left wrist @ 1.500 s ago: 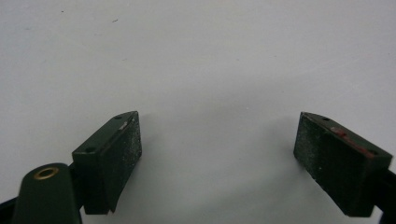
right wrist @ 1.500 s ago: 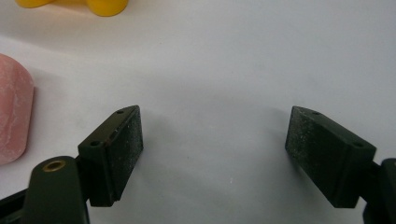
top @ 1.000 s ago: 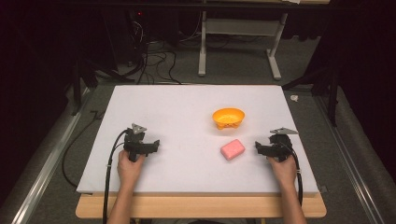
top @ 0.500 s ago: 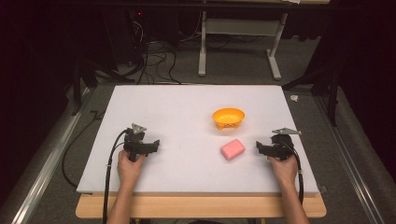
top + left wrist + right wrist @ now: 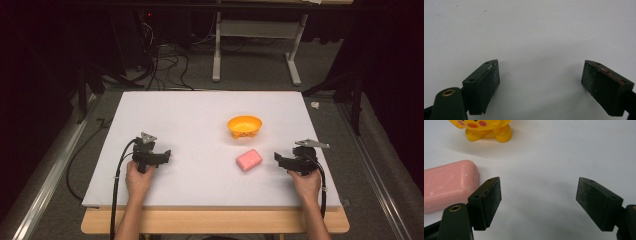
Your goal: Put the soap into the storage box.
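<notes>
High view: a white table (image 5: 200, 120) with a wooden front edge, seen from above the person's side, with a grey floor and dark cables beyond its far edge. The person's left hand (image 5: 138, 179) holds the left gripper (image 5: 162, 156) low over the near left part of the table, its jaws turned toward the middle; a black cable (image 5: 118, 180) trails back from it along the forearm. The right hand (image 5: 305, 182) holds the right gripper (image 5: 278, 159) near the right edge, its jaws turned toward the pink soap bar (image 5: 249, 160). The soap bar lies flat on the table, right of centre, just beside the right gripper's tips but apart from them. The yellow bowl (image 5: 244, 126) stands behind the soap bar, close to it and not touching. Left gripper view: the left gripper (image 5: 540, 80) has its jaws spread wide, released, with bare white table between the two black pads. Right gripper view: the right gripper (image 5: 537, 200) is likewise spread wide and grasps nothing; the soap bar (image 5: 447, 183) lies outside the jaws, next to the pad at the left of the view, and the gap between them is too narrow to judge contact. The bowl (image 5: 484, 127), standing on small rounded feet and painted with pink cheeks, shows at the top left.
</notes>
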The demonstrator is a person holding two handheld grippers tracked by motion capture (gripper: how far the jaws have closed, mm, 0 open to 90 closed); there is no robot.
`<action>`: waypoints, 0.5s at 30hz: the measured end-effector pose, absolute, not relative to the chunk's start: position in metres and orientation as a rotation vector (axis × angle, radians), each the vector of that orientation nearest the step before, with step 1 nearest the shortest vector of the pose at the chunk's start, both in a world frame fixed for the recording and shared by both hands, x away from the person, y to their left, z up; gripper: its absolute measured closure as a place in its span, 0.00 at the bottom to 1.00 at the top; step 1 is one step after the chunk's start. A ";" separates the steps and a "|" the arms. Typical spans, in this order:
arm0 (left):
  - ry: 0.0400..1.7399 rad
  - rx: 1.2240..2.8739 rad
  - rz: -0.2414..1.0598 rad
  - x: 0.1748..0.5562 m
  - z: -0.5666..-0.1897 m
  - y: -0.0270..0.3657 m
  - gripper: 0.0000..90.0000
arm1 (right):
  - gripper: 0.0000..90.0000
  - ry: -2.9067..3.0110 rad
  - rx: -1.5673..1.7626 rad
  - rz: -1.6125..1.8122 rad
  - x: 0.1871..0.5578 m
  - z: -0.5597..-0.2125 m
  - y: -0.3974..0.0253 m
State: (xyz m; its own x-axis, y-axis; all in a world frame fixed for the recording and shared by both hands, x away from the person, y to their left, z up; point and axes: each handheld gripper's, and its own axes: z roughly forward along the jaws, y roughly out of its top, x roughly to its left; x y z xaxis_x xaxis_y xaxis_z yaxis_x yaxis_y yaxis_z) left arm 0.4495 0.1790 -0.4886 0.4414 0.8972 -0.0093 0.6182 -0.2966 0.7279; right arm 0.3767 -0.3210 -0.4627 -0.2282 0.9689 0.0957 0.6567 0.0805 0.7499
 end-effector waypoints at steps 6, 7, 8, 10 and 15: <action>1.268 2.027 0.537 0.450 -0.489 0.179 0.17 | 0.23 1.970 1.559 1.005 0.370 -0.458 -0.314; 1.268 2.028 0.537 0.449 -0.489 0.179 0.17 | 0.23 1.984 1.542 1.003 0.368 -0.457 -0.310; 1.268 2.028 0.537 0.449 -0.489 0.179 0.17 | 0.23 1.984 1.542 1.003 0.368 -0.457 -0.310; 1.268 2.027 0.537 0.449 -0.489 0.179 0.17 | 0.23 1.995 1.523 1.020 0.366 -0.455 -0.307; 1.268 2.027 0.537 0.449 -0.489 0.179 0.17 | 0.23 2.013 1.486 1.056 0.358 -0.449 -0.293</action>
